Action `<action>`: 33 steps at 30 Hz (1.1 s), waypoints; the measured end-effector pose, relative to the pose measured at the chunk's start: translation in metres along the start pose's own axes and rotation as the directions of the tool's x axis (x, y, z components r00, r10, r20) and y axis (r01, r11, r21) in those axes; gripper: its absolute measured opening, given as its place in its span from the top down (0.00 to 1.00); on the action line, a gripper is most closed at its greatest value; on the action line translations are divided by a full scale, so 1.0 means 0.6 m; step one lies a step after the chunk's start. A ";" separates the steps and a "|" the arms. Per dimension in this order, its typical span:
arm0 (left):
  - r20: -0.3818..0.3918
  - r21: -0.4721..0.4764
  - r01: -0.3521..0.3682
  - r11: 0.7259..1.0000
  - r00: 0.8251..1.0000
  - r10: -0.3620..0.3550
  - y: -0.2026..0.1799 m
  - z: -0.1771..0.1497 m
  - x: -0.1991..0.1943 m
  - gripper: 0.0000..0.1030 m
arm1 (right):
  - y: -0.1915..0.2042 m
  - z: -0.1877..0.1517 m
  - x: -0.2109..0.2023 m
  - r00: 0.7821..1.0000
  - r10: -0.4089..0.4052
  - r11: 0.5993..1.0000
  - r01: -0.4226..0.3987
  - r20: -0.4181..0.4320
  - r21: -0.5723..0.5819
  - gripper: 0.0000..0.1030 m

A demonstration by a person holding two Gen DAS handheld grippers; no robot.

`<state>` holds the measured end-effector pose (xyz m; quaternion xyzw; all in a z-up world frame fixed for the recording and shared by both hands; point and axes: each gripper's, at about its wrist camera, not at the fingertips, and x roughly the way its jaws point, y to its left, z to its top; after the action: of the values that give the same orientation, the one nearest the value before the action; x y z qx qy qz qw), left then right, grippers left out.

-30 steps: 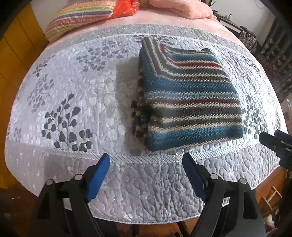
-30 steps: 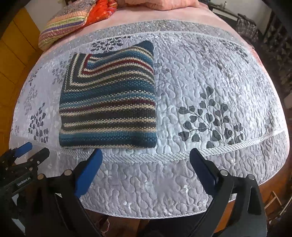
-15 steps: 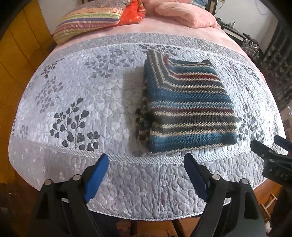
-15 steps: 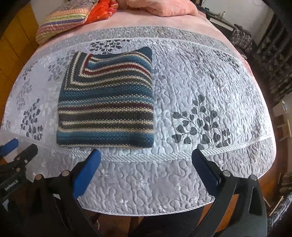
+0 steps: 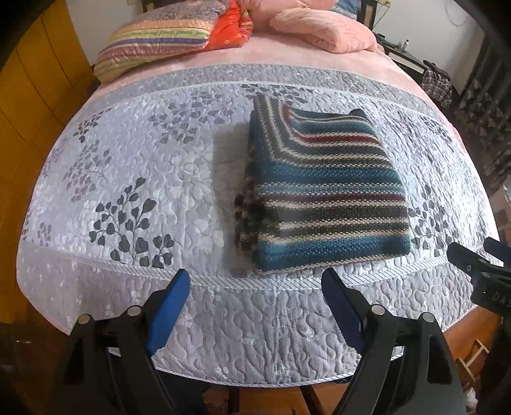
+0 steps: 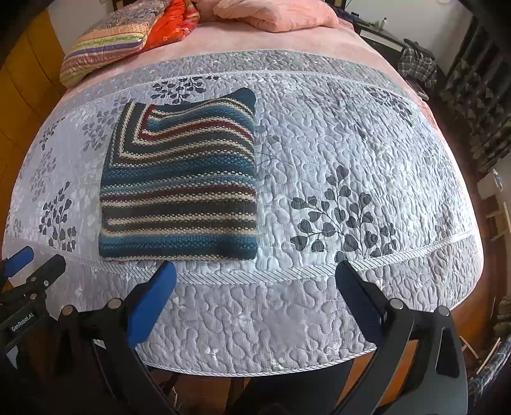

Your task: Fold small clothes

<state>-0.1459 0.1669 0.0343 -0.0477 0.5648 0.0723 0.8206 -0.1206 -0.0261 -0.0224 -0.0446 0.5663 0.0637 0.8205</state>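
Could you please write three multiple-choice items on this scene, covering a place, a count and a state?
1. Where does the folded striped knitted sweater lie?
A. on the grey quilted bedspread
B. on the floor
C. on the pink pillow

2. How many garments lie on the bedspread?
A. three
B. one
C. two

3. How do the left gripper and right gripper stand?
A. both shut on cloth
B. one open
C. both open, empty

Key: A, the sweater rests on the quilt; B, only one sweater shows; C, the blue pads stand wide apart with nothing between.
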 end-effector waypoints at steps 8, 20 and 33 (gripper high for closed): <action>-0.008 0.003 -0.005 1.000 1.000 0.005 -0.007 0.002 0.005 0.18 | -0.004 0.001 0.001 1.000 -0.012 1.000 0.012 0.003 0.002 0.04; -0.006 0.011 -0.013 1.000 1.000 0.014 -0.011 0.003 0.009 0.18 | -0.010 0.003 0.009 1.000 -0.004 1.000 0.004 -0.003 0.015 0.04; -0.006 0.009 -0.013 1.000 1.000 0.013 -0.013 0.004 0.010 0.18 | -0.005 0.003 0.011 1.000 -0.012 1.000 0.012 0.007 0.003 0.04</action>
<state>-0.1404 0.1600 0.0296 -0.0403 0.5679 0.0750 0.8187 -0.1164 -0.0288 -0.0278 -0.0468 0.5632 0.0580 0.8230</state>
